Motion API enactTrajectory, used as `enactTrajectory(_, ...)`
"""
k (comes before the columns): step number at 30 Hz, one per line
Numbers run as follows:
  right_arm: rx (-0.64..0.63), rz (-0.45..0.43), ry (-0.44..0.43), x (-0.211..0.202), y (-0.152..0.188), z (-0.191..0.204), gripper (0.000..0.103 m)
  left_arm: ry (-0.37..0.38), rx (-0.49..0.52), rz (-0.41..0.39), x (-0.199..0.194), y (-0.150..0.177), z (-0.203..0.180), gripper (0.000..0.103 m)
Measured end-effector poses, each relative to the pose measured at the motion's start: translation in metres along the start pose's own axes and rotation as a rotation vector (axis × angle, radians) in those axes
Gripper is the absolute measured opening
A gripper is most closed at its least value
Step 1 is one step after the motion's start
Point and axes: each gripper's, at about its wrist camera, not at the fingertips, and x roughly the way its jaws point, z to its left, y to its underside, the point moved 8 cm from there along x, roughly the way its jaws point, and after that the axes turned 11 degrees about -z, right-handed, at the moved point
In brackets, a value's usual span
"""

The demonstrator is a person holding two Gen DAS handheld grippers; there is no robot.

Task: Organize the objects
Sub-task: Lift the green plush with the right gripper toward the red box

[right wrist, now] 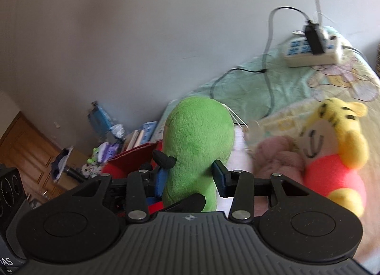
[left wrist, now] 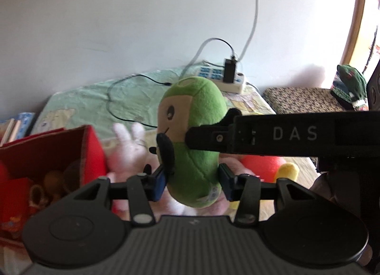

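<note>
A green plush toy (left wrist: pixel 197 132) with a tan face and black arms is held upright above the bed. My left gripper (left wrist: pixel 192 182) is shut on its lower body, blue pads pressing both sides. One of the right gripper's fingers (left wrist: pixel 209 136) reaches in from the right and touches the toy's middle. In the right wrist view I see the back of the green plush toy (right wrist: pixel 199 142), with my right gripper (right wrist: pixel 191 178) shut on it. An open red box (left wrist: pixel 91 151) with small toys inside stands just left of the plush.
A white bunny plush (left wrist: pixel 129 149), a pink plush (right wrist: pixel 277 158) and a yellow bear in a red shirt (right wrist: pixel 337 156) lie on the bed (right wrist: pixel 249 89). A power strip (right wrist: pixel 313 54) with a charger and cables sits by the wall. Books and clutter (right wrist: pixel 133 137) are beyond the box.
</note>
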Motion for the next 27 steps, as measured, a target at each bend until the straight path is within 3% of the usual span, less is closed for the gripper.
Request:
enactTrajectory(6,-0.044,0.023,-0.084,0.017,0.006,0.04,0.045,-0.08,-0.037,-0.041,-0.028,0.0,0.031,0.048)
enactTrajectory(13,-0.089,0.041,-0.124,0.047,0.023,0.086,0.045,-0.122,-0.071,-0.071,-0.051,0.004,0.084,0.048)
enactTrajectory(27,-0.061,0.143,-0.138,0.142,0.086,0.172,0.045,-0.173,-0.138,-0.029,-0.073,0.034,0.229,0.048)
